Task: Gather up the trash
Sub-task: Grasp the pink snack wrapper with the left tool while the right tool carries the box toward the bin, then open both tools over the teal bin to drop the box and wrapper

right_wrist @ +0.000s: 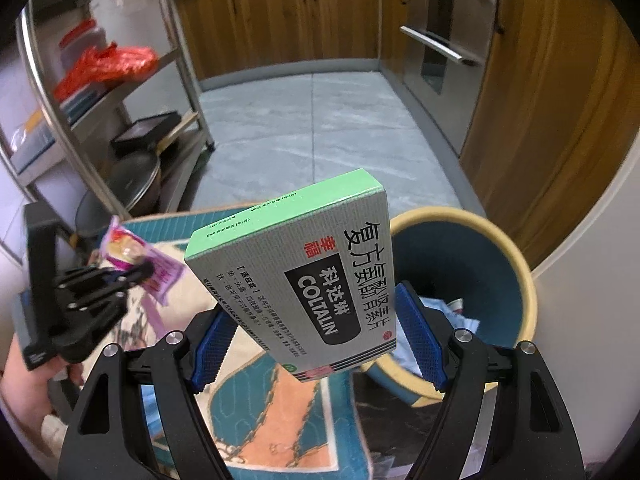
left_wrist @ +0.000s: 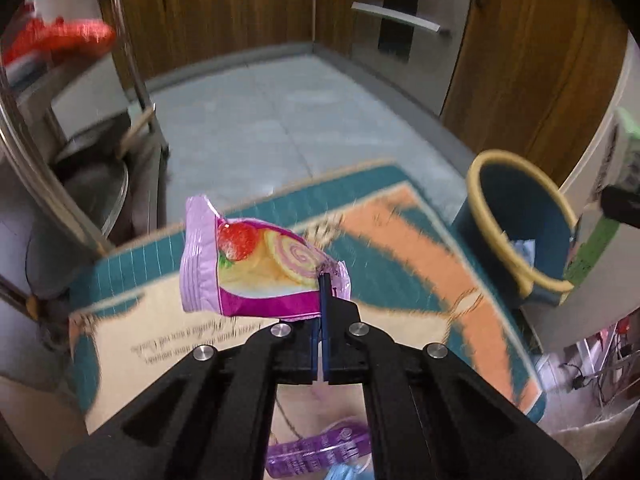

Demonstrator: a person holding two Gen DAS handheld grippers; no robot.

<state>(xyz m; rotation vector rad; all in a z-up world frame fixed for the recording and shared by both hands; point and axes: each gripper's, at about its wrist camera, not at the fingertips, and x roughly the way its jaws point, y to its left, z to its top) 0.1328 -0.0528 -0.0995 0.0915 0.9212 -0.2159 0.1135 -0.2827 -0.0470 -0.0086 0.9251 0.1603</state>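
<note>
The kitchen floor (right_wrist: 320, 128) stretches ahead of me, with a teal and orange mat (left_wrist: 400, 248) laid over it and a steel shelf rack (right_wrist: 120, 92) off to my left. The blue waste bin (right_wrist: 480, 280) with its yellow rim stands on the floor at the mat's right edge, against the pale wall, with crumpled paper already lying inside. My right tool (right_wrist: 316, 332) clamps a green and grey Coltalin medicine box (right_wrist: 304, 272) across its width between the blue pads, the box angled up and forward, held above the mat just left of the bin's mouth. My left tool (left_wrist: 320, 312) is closed tight on one corner of a pink strawberry roll-cake wrapper (left_wrist: 256, 268), which hangs out to the left above the mat, well apart from the bin. To do this drop well, I judge I should bring the box fully over the bin's opening before spreading the pads, since its long body could catch the yellow rim and tip out onto the mat. The wrapper is light and pinched only at a corner, so I would carry it low over the opening and release it close to the contents, lest it flutter aside. More purple packaging (left_wrist: 316, 448) lies on the mat beneath my left tool and will probably need collecting too.
</note>
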